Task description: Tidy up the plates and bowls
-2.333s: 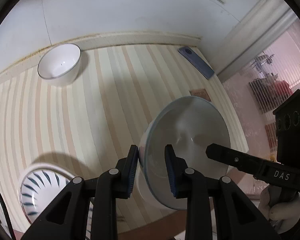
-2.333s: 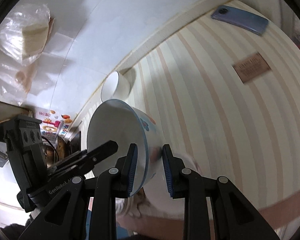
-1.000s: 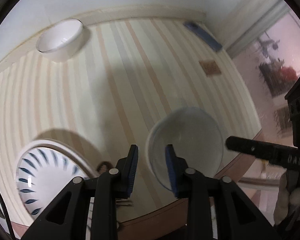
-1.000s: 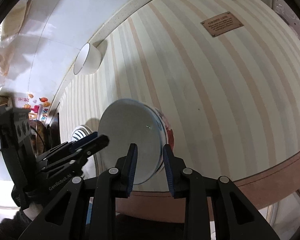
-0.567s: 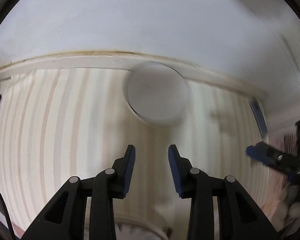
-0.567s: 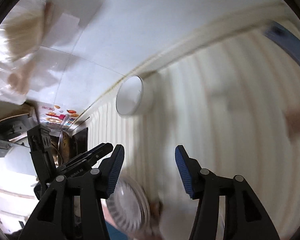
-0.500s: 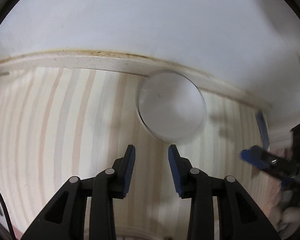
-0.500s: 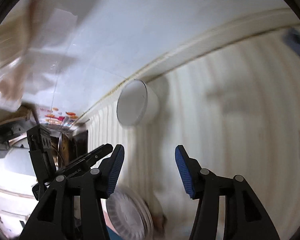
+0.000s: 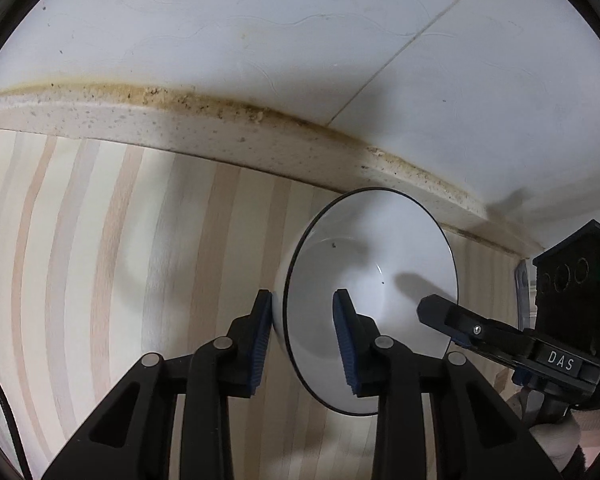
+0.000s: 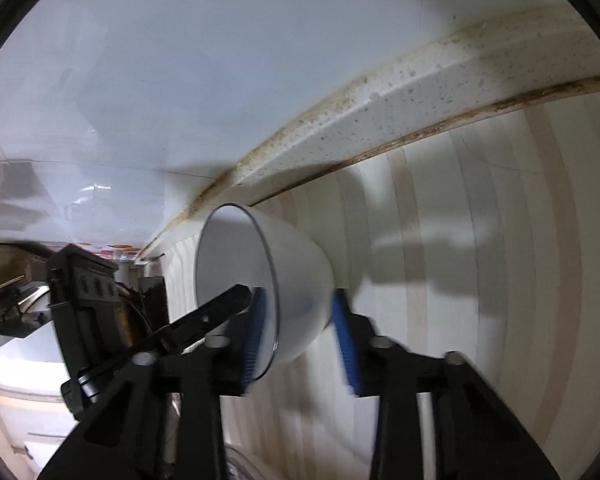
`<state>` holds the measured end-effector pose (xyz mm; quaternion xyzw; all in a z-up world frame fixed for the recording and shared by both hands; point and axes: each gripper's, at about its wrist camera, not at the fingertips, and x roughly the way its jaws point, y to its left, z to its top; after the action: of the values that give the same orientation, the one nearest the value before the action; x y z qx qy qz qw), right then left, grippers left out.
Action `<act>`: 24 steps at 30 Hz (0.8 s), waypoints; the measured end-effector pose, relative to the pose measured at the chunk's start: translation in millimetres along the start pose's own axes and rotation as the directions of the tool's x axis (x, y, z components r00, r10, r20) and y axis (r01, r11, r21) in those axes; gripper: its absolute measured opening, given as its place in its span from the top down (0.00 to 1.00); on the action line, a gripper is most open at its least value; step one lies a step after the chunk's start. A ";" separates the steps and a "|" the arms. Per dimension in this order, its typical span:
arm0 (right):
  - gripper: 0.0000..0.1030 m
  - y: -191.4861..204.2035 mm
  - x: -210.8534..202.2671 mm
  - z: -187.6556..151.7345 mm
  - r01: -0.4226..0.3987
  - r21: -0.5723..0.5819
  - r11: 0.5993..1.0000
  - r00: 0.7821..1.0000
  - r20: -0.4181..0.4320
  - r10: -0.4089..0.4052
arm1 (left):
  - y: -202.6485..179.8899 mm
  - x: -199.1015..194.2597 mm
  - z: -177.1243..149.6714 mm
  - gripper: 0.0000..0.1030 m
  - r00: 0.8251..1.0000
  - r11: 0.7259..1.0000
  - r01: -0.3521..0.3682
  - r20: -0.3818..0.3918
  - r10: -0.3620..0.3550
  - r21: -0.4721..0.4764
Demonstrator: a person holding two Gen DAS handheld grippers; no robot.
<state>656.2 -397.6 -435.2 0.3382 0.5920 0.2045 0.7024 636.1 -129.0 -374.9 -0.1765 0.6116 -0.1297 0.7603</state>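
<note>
A plain white bowl (image 9: 380, 280) with a thin dark rim sits on the striped counter, close to the back ledge. My left gripper (image 9: 302, 336) straddles its left wall, one blue pad outside and one inside; the jaws are closing and pinch the wall. From the other side my right gripper (image 10: 300, 340) straddles the same white bowl (image 10: 292, 272), also closing, one pad inside the rim and one against the outer wall. Each gripper shows in the other's view: the right gripper (image 9: 440, 312) reaches over the bowl's right rim, the left gripper (image 10: 236, 300) over its left rim.
A speckled ledge (image 9: 220, 128) and a white tiled wall (image 9: 260, 20) rise right behind the bowl. The striped counter (image 9: 100, 240) stretches to the left. A phone's edge (image 9: 520, 292) shows far right. A gloved hand (image 9: 556, 440) holds the right gripper.
Both grippers let go of the patterned bowl near the front edge, swung to the white bowl at the back wall with jaws open, and have now closed on its rim.
</note>
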 end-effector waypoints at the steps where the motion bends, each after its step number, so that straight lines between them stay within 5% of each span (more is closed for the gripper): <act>1: 0.77 0.4 -0.3 -0.4 0.003 -0.003 1.000 1.000 0.005 -0.003 | -0.1 -0.6 -1.0 0.73 1.000 1.000 0.001 0.004 -0.001 0.000; 11: 0.76 14.6 -3.3 -4.2 0.050 -0.060 0.997 0.998 0.033 -0.048 | -10.6 -27.6 -10.7 0.73 0.998 0.999 -0.011 0.058 0.008 0.053; 24: 0.76 21.6 -64.5 -40.4 0.055 -0.071 0.996 0.993 0.104 -0.048 | -44.2 -77.2 -51.3 0.73 0.995 0.988 0.023 0.096 -0.038 0.153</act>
<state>605.5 -417.6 -377.8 0.3067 0.5556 0.1904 0.7490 570.0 -142.7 -297.5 -0.1339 0.5587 -0.1787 0.7987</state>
